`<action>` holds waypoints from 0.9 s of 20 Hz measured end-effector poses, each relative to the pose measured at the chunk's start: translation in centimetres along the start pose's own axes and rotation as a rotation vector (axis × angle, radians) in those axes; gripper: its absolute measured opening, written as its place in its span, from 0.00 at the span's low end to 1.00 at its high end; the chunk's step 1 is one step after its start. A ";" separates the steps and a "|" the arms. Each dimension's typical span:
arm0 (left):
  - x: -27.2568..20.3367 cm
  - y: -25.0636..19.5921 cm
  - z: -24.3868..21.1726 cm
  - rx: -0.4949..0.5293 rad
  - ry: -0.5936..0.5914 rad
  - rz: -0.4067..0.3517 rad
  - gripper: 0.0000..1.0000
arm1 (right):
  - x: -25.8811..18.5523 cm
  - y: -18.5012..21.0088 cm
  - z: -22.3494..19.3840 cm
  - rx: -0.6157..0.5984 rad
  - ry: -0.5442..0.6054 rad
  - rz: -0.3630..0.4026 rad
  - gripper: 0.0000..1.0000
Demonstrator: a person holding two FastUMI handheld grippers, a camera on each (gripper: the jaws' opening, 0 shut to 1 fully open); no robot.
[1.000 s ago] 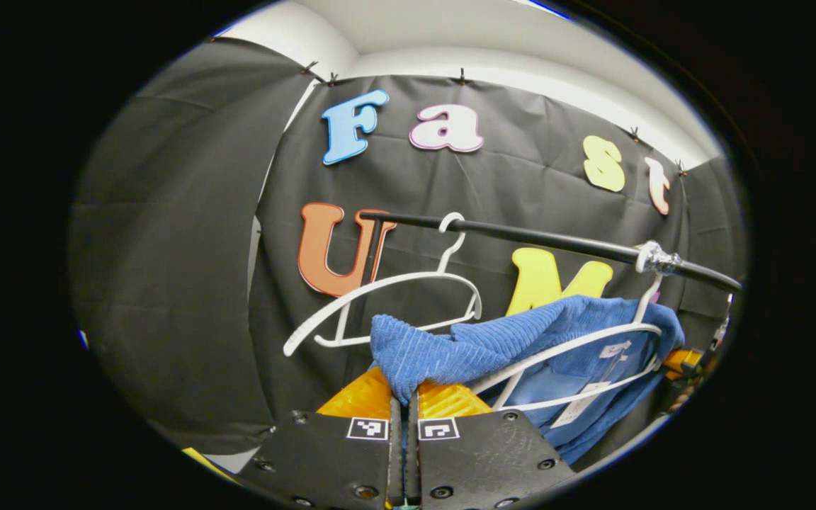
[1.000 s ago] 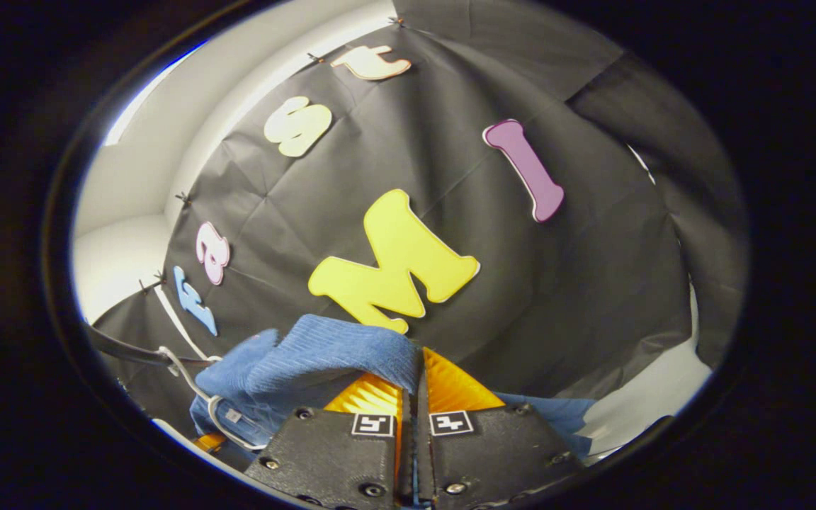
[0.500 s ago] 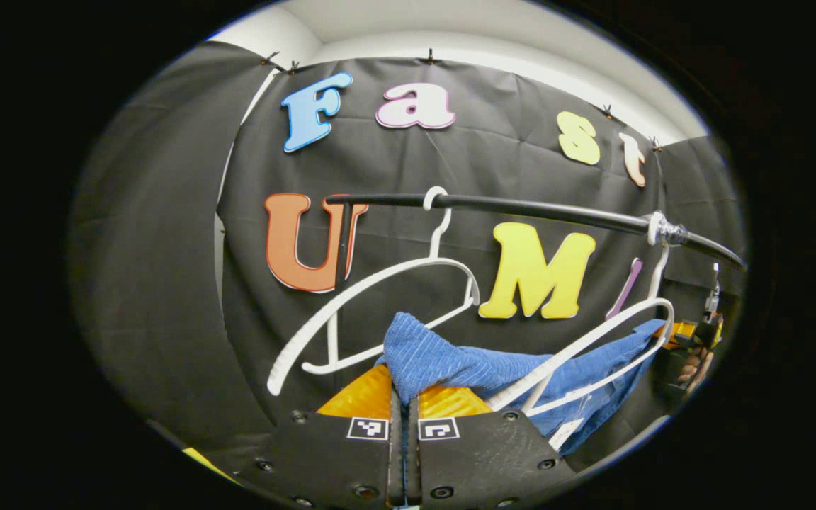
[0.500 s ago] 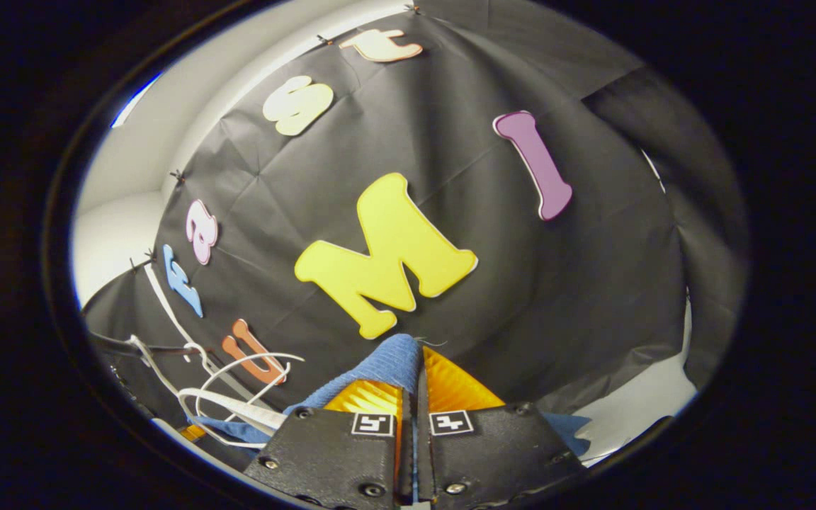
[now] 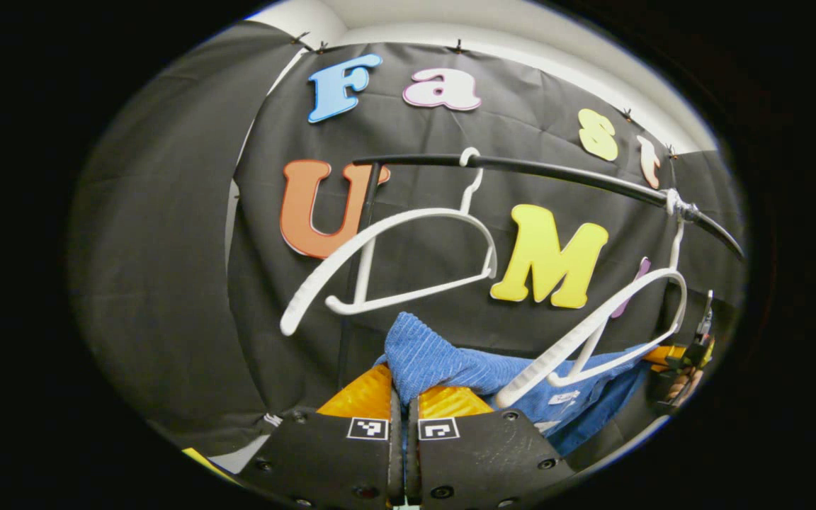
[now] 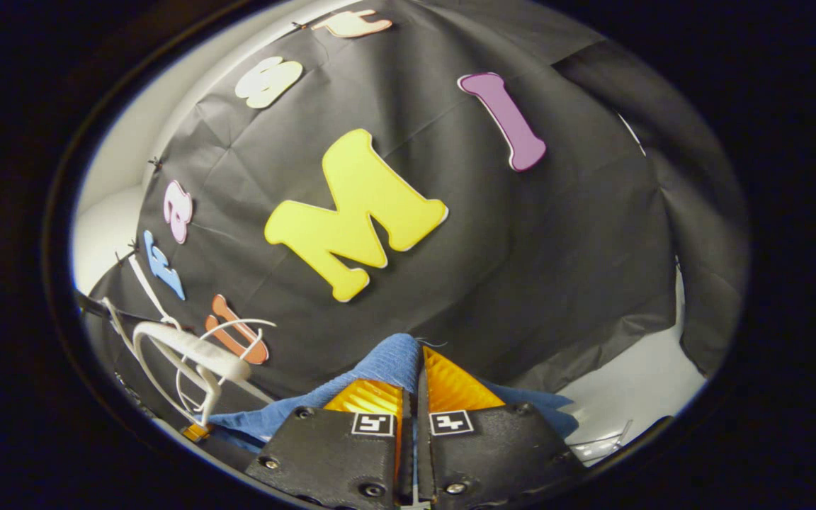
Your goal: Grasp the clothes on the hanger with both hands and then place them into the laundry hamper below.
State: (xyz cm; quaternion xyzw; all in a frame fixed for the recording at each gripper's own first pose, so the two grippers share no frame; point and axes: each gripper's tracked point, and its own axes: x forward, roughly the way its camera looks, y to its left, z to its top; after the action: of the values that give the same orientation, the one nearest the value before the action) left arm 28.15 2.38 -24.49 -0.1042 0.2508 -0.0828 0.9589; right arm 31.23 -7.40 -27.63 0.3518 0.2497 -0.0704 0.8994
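The left tool (image 5: pixel 404 397) is pinched tight on one end of the blue clothes (image 5: pixel 450 358), with its orange fingers (image 5: pixel 362 393) closed on the cloth. The right tool (image 6: pixel 415 386) is pinched tight on the other end (image 6: pixel 390 358). The cloth stretches between them, just below two white hangers (image 5: pixel 394 262) on a black rail (image 5: pixel 557 172). The nearer hanger (image 5: pixel 592 329) is bare and the cloth sags behind its lower end. The right tool also shows far off at the cloth's far end (image 5: pixel 684 354).

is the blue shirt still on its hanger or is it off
Off. The shirt sags below the hanger, whose arms are bare, stretched between the left gripper and right gripper.
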 end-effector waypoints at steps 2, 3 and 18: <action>-0.5 0.4 -1.8 0.001 0.021 0.011 0.01 | -0.1 -1.5 -1.9 -0.001 0.025 -0.031 0.06; -0.8 0.5 -2.5 0.008 0.029 0.014 0.01 | -0.1 -2.0 -2.6 0.003 0.037 -0.045 0.06; -8.7 -5.2 -6.4 0.100 0.036 -0.110 0.01 | -6.5 -3.5 -13.6 -0.116 0.181 -0.115 0.06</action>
State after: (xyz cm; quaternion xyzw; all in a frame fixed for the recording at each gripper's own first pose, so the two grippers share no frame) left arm 16.91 -1.85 -24.69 -0.0683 0.2574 -0.1498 0.9522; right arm 19.11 -1.25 -34.98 0.2894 0.3534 -0.0751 0.8864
